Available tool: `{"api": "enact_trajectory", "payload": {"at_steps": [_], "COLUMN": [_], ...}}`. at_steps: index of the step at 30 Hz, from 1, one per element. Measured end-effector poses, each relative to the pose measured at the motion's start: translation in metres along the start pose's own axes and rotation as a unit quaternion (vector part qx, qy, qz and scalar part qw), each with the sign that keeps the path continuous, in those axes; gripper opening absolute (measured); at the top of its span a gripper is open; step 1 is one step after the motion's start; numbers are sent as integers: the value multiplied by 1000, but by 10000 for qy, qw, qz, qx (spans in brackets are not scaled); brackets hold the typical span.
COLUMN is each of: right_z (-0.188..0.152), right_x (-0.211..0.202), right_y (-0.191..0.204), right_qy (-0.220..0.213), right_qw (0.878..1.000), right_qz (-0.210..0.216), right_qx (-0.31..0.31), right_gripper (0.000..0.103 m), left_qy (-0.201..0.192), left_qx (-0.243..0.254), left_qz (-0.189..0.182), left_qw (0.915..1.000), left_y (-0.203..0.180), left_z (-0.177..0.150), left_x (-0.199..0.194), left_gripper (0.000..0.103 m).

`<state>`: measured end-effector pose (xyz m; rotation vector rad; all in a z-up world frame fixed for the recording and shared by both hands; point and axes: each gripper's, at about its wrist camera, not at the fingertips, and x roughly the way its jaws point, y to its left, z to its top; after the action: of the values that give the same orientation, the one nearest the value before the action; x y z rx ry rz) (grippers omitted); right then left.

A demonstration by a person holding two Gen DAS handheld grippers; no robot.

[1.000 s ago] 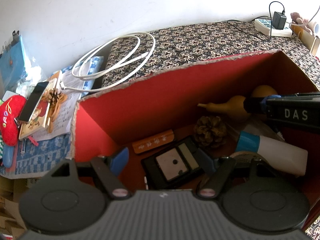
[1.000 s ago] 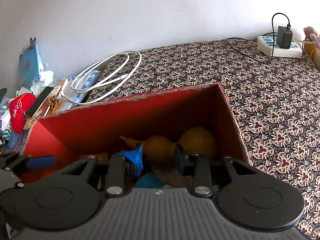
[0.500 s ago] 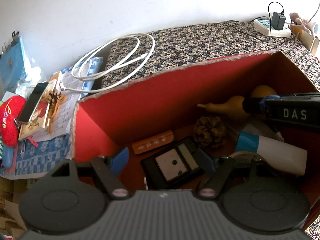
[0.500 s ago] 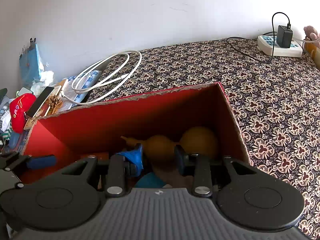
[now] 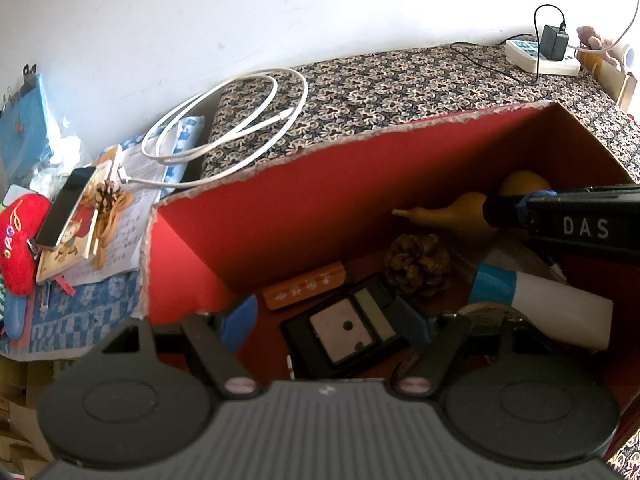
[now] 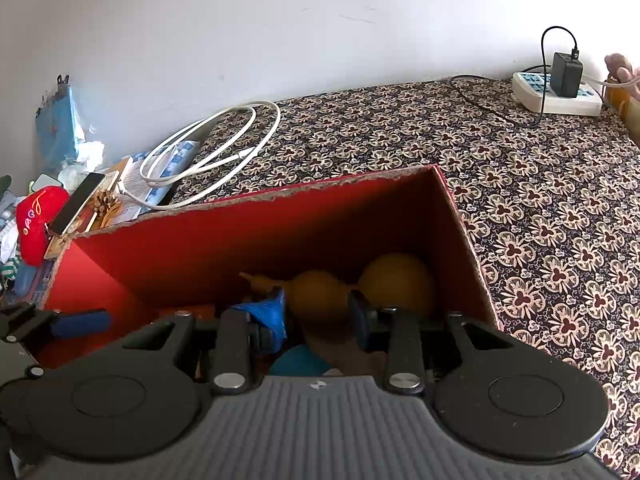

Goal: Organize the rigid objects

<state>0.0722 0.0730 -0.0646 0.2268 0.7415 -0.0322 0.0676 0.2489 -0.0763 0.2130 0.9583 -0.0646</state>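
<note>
An open red cardboard box (image 5: pixel 320 208) (image 6: pixel 240 240) holds a yellow-brown gourd (image 5: pixel 444 216) (image 6: pixel 394 280), a pine cone (image 5: pixel 418 264), an orange tag (image 5: pixel 306 286), a flat black device (image 5: pixel 348 330) and a white bottle (image 5: pixel 560 312) with a blue band. My left gripper (image 5: pixel 326 318) hangs open over the black device, holding nothing. My right gripper (image 6: pixel 316 314) reaches into the box's right end. Its fingers sit narrowed against both sides of the gourd's small bulb. In the left wrist view one right finger (image 5: pixel 504 210) crosses the gourd's waist.
A coiled white cable (image 5: pixel 240 120) (image 6: pixel 224 148) lies behind the box on the patterned cloth (image 6: pixel 520 200). A power strip (image 6: pixel 556 96) with a black charger is at the back right. A phone (image 5: pixel 66 208), a book, papers and a red plush (image 5: pixel 20 240) crowd the left side.
</note>
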Motion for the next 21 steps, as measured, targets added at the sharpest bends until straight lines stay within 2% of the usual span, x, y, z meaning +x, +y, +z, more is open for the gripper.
{"api": "enact_trajectory", "payload": {"at_steps": [11, 21], "right_z": [-1, 0], "right_x": [-1, 1], "right_y": [2, 1], "right_qy": [-7, 46], "right_qw": [9997, 9998], "right_qz": [-213, -195], "right_qx": [-68, -67], "right_gripper": [18, 18], "left_qy": [-34, -47], "left_qx": [-28, -34], "left_qz": [-34, -32], "left_qw": [10000, 10000], "left_y": [1, 2], "left_z": [-1, -1], "left_x": [-1, -1], "left_gripper": [77, 77]}}
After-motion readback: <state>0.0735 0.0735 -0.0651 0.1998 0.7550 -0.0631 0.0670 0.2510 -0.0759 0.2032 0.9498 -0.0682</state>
